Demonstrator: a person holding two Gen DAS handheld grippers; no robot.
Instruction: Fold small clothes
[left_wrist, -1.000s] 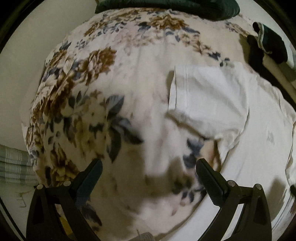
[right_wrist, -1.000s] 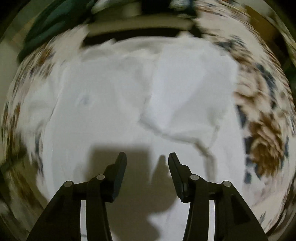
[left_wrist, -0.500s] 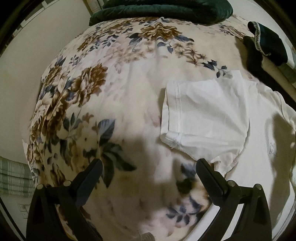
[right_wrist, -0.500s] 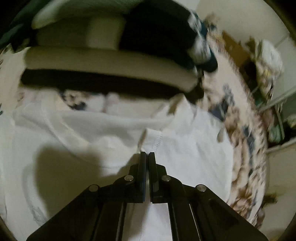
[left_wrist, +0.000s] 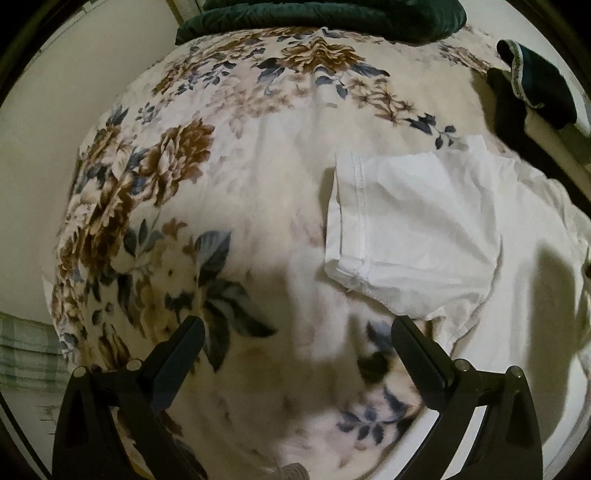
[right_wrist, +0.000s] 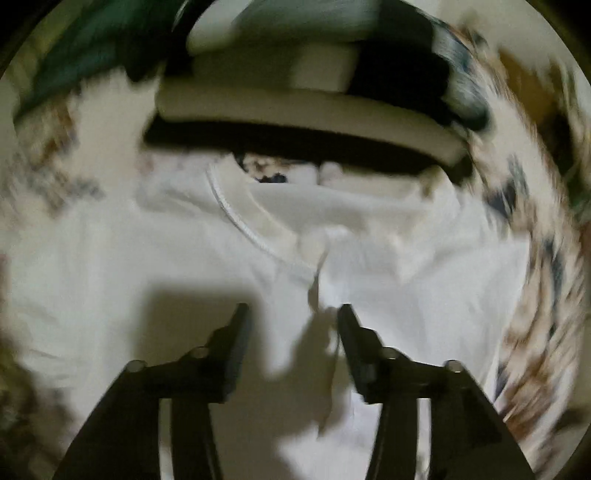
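A white T-shirt (left_wrist: 424, 229) lies flat on a floral bedspread (left_wrist: 221, 177), one short sleeve spread toward the left in the left wrist view. My left gripper (left_wrist: 297, 328) hangs open above the bedspread, just below that sleeve's hem, with nothing between its fingers. In the blurred right wrist view the same T-shirt (right_wrist: 406, 266) shows its ribbed collar (right_wrist: 240, 221) and a fold of cloth beside it. My right gripper (right_wrist: 293, 310) hovers above the shirt just below the collar; its jaws are opening and no cloth is between them.
A dark green cushion (left_wrist: 321, 18) lies at the bed's far edge. A dark garment with a pale trim (left_wrist: 532, 88) sits at the far right. Stacked folded clothes, pale and dark, (right_wrist: 295, 110) lie beyond the collar. A pale wall (left_wrist: 74, 92) borders the bed on the left.
The right gripper moved to the collar, shut there half a second ago, and has now opened and drawn back. The left gripper has stayed open, nearly still.
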